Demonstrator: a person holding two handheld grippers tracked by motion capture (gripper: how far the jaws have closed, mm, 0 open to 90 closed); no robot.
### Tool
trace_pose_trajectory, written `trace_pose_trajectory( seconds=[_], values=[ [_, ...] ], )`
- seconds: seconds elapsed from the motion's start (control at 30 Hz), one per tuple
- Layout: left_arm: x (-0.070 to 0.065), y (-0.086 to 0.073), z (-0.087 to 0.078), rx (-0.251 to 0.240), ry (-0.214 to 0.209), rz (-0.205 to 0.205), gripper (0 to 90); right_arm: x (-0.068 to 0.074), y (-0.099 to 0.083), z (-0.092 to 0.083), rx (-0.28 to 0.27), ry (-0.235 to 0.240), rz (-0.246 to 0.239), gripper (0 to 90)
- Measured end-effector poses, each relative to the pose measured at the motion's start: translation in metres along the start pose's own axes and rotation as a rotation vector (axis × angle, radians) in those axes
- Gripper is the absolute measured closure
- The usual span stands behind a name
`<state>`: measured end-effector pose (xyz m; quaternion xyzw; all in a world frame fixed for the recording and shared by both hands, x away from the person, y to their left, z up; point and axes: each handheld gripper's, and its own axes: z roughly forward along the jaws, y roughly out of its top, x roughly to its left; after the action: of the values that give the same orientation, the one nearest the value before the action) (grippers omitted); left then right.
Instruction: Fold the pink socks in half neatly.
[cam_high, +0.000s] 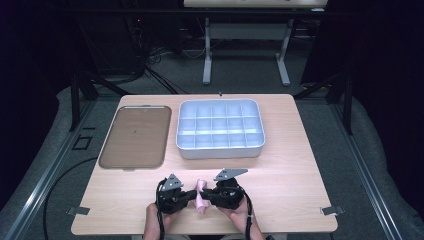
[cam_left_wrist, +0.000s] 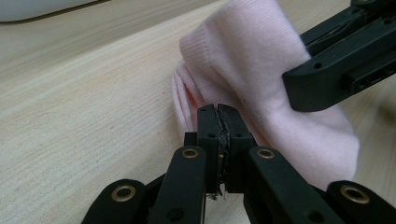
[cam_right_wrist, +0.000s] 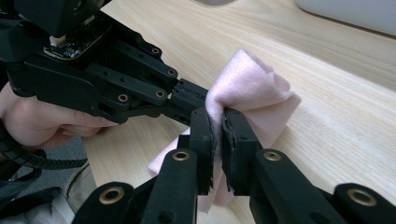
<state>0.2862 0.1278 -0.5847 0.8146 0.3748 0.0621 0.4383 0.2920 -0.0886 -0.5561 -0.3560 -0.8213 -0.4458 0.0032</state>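
**A:** So both grippers are on the pink cloth (cam_high: 200, 196) near the front edge of the table (cam_high: 300, 165), well short of the bin (cam_high: 220, 129) and the brown tray (cam_high: 135, 136). Left gripper (cam_left_wrist: 218, 112) has its jaws pinched right together on a fold of it, and the right gripper (cam_right_wrist: 217, 122) is clamped on an edge too, with just a sliver of fabric between the pads. Looks like a folding or bunching step to me. Any tips?

**B:** I'd say keep both pinches tight and move the hands together, so the cloth doesn't get yanked out of one side. The grippers are nose to nose, so watch the jaws don't knock each other. If it's a fold, lift a bit before crossing over, or the loose part that's lying on the wood will drag and bunch up. The right one seems to have only a thin edge, so that's the one I'd expect to slip.

**A:** Any brand or label on anything?

**B:** Nope, nothing readable. There's a little circuit board on the left gripper in the right gripper view, but any print on it is too small to make out.
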Motion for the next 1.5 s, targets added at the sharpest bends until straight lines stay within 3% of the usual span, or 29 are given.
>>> trace_pose_trajectory(
  seconds=[0.13, 0.27, 0.43, 0.53, 0.67, 0.73, 0.83, 1.07, 1.13, 1.27, 1.5],
  values=[
    [0.001, -0.002, 0.000, -0.017, -0.007, 0.014, 87.9, 0.003, 0.000, 0.004, 0.012, -0.007, -0.009, 82.9],
    [0.009, -0.005, -0.003, -0.024, -0.062, -0.062, 87.2, 0.005, 0.000, 0.008, 0.026, -0.028, -0.020, 83.0],
    [0.013, -0.007, -0.006, -0.024, -0.088, -0.084, 86.7, 0.009, -0.001, 0.014, 0.046, -0.054, -0.039, 83.0],
    [0.020, -0.009, -0.011, -0.048, -0.134, -0.139, 85.6, 0.010, -0.001, 0.017, 0.057, -0.066, -0.053, 83.0],
    [0.026, -0.009, -0.023, -0.091, -0.106, -0.148, 84.7, 0.013, -0.002, 0.022, 0.072, -0.083, -0.061, 83.0],
    [0.024, -0.006, -0.030, -0.106, -0.091, -0.123, 84.3, 0.014, -0.002, 0.023, 0.076, -0.092, -0.070, 82.9],
    [0.020, 0.004, -0.035, -0.124, -0.127, -0.083, 82.9, 0.013, -0.002, 0.023, 0.081, -0.093, -0.074, 82.9],
    [0.006, 0.030, -0.028, -0.108, -0.155, 0.012, 82.1, 0.013, -0.002, 0.023, 0.084, -0.092, -0.074, 82.9],
    [0.003, 0.034, -0.022, -0.079, -0.136, 0.049, 82.2, 0.013, -0.002, 0.023, 0.085, -0.093, -0.074, 82.9],
    [0.004, 0.034, -0.008, -0.031, -0.127, 0.064, 83.4, 0.014, -0.003, 0.023, 0.079, -0.101, -0.072, 82.6],
    [-0.001, 0.038, 0.002, 0.039, -0.019, 0.139, 87.4, 0.018, -0.006, 0.020, 0.081, -0.117, -0.081, 77.9]
  ],
)
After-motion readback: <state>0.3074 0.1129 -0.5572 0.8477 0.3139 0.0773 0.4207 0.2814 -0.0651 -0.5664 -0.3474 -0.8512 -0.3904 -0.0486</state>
